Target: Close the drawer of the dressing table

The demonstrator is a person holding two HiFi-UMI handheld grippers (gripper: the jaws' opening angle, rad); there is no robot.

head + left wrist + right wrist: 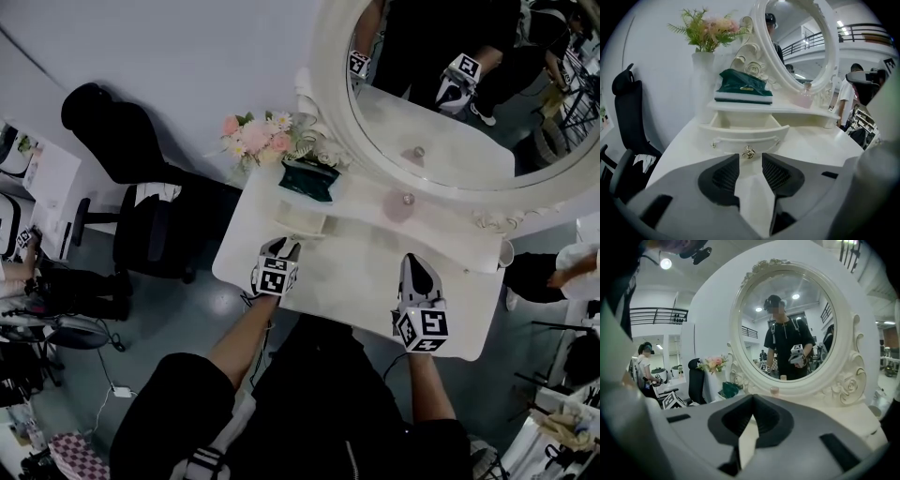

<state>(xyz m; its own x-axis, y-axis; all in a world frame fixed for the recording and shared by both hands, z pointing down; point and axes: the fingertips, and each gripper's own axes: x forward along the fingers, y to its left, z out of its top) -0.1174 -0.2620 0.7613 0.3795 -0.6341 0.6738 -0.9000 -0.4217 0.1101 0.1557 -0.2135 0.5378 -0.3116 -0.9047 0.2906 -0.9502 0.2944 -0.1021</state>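
A pink-and-white bouquet stands just beside a dark green box, a small pink jar sits further right, and a black office chair stands at left.

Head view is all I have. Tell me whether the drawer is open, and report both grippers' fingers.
Observer: The left gripper view shows the drawer pulled out from under the shelf.
Operator: Report the left fingers.
Observer: The left gripper has its fingers apart with nothing clamped. The gold knob sits just ahead of the gap.
Operator: Now the right.
Observer: The right gripper has its fingers together and empty, and it faces the mirror.
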